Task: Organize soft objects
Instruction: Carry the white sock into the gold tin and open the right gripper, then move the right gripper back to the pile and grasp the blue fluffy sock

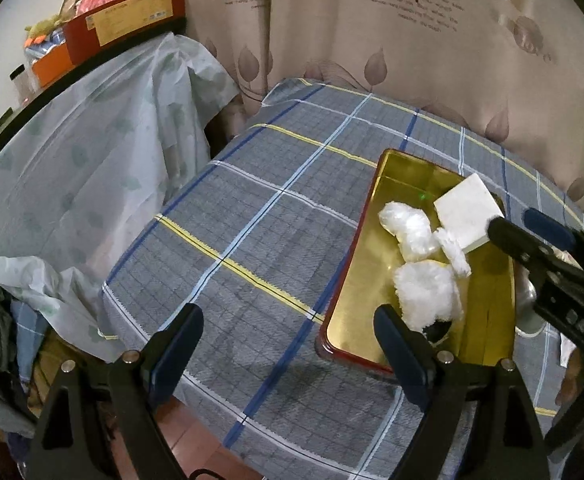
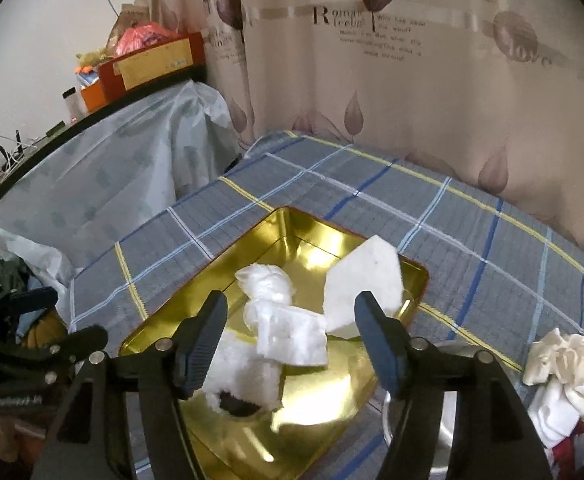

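1. Right gripper (image 2: pixel 292 336) hung open and empty, white foam block (image 2: pixel 365 284) just ahead in the gold tray (image 2: pixel 172 320).
2. Left gripper (image 1: pixel 288 344) gaped wide, empty.
3. Fluffy wad (image 2: pixel 248 376) below looked feather-light, squashy: pinch its middle.

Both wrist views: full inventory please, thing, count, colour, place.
tin tray: 1, gold inside with red rim, on the checked cloth
foam block: 1, white, leaning at the tray's far side
crumpled plastic bag: 1, clear white, mid tray
fluffy wads: 2 or 3, white, near end of tray
checked cloth: 1, grey-blue with yellow lines, covering the table
cream cloth bundle: 1, right of tray, outside it
metal bowl: 1, silver, mostly hidden, beside the tray
left gripper: open, empty
right gripper: open over tray, empty
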